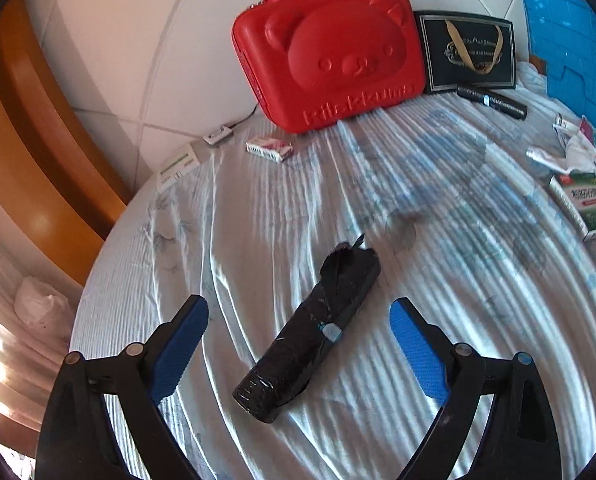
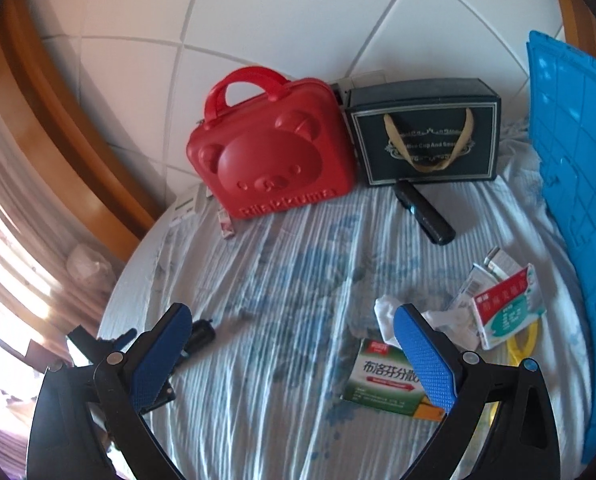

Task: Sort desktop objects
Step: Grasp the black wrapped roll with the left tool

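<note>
Here the left gripper [image 1: 299,344] hangs wide apart over a black roll of bags [image 1: 312,332] lying on the striped cloth-covered surface [image 1: 438,240], the roll between its blue pads, untouched. The right gripper [image 2: 293,354] is equally wide, empty, near a green medicine box [image 2: 382,380]. Far back stand a red bear case [image 2: 271,158] and, to its right, a dark gift box [image 2: 424,132].

Ahead of me the red case [image 2: 269,152] at the far edge of the bed bears raised letters, "Rilakkuma". The dark gift box [image 2: 424,136] beside it reads "Coffee Cup And Saucer". The green medicine box [image 2: 382,380] near my right jaws shows "布洛芬分散"; its smaller print is unreadable.
</note>
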A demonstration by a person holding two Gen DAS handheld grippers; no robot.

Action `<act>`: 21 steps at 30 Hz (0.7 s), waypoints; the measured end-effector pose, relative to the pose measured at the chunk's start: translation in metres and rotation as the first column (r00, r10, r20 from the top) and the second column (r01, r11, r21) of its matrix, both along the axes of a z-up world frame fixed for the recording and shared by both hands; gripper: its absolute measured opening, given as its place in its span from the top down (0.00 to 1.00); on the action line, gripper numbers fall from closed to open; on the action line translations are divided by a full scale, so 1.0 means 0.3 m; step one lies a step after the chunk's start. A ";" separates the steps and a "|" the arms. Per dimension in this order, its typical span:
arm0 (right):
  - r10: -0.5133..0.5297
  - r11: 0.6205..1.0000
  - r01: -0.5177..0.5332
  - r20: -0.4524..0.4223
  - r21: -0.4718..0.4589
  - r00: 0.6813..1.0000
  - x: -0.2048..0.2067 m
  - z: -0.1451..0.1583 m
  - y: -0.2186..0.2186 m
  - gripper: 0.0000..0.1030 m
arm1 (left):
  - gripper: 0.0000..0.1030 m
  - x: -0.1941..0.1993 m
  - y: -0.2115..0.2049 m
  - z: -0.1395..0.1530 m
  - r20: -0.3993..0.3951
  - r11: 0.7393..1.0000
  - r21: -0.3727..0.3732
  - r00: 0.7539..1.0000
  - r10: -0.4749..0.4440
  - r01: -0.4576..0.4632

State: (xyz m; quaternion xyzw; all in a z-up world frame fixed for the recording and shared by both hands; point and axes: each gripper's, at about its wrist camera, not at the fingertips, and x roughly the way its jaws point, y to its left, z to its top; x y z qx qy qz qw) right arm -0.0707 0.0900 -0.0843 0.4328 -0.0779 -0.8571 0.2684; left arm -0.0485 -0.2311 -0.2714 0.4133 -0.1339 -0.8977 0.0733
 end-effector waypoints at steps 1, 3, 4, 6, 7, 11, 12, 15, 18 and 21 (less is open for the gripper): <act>0.003 1.000 -0.003 0.018 0.004 1.000 -0.016 -0.023 -0.014 0.01 | 0.10 -0.006 -0.014 -0.017 0.020 1.000 0.007 1.000 -0.012 0.012; 0.006 1.000 -0.006 0.050 0.009 0.999 -0.052 -0.068 -0.044 0.01 | 0.11 -0.021 -0.044 -0.046 0.045 0.999 0.018 0.998 -0.038 0.037; 0.008 1.000 -0.008 0.064 0.010 0.998 -0.068 -0.087 -0.059 0.01 | 0.13 -0.037 -0.051 -0.056 0.053 0.998 0.021 0.997 -0.054 0.052; 0.014 1.000 -0.015 0.091 0.013 0.996 -0.099 -0.124 -0.092 0.01 | 0.19 -0.059 -0.067 -0.076 0.072 0.996 0.038 0.994 -0.086 0.084; 0.019 1.000 -0.021 0.104 0.015 0.994 -0.114 -0.140 -0.110 0.01 | 0.20 -0.070 -0.076 -0.086 0.078 0.994 0.052 0.992 -0.101 0.097; 0.050 0.998 -0.053 0.121 0.027 0.991 -0.150 -0.173 -0.179 0.01 | 0.31 -0.089 -0.112 -0.119 0.080 0.983 0.131 0.988 -0.136 0.125; 0.057 0.998 -0.062 0.117 0.033 0.991 -0.156 -0.176 -0.193 0.01 | 0.33 -0.091 -0.115 -0.124 0.078 0.980 0.149 0.987 -0.141 0.129; 0.070 0.996 -0.076 0.111 0.053 0.991 -0.176 -0.188 -0.219 0.01 | 0.38 -0.100 -0.096 -0.166 0.103 0.977 0.152 0.981 -0.165 0.148; 0.060 0.996 -0.067 0.125 0.055 0.990 -0.206 -0.209 -0.216 0.01 | 0.45 -0.107 -0.100 -0.164 0.097 0.968 0.207 0.981 -0.167 0.144; 0.049 0.996 -0.058 0.127 0.065 0.991 -0.234 -0.234 -0.204 0.01 | 0.57 -0.124 -0.090 -0.165 0.105 0.968 0.217 0.983 -0.153 0.128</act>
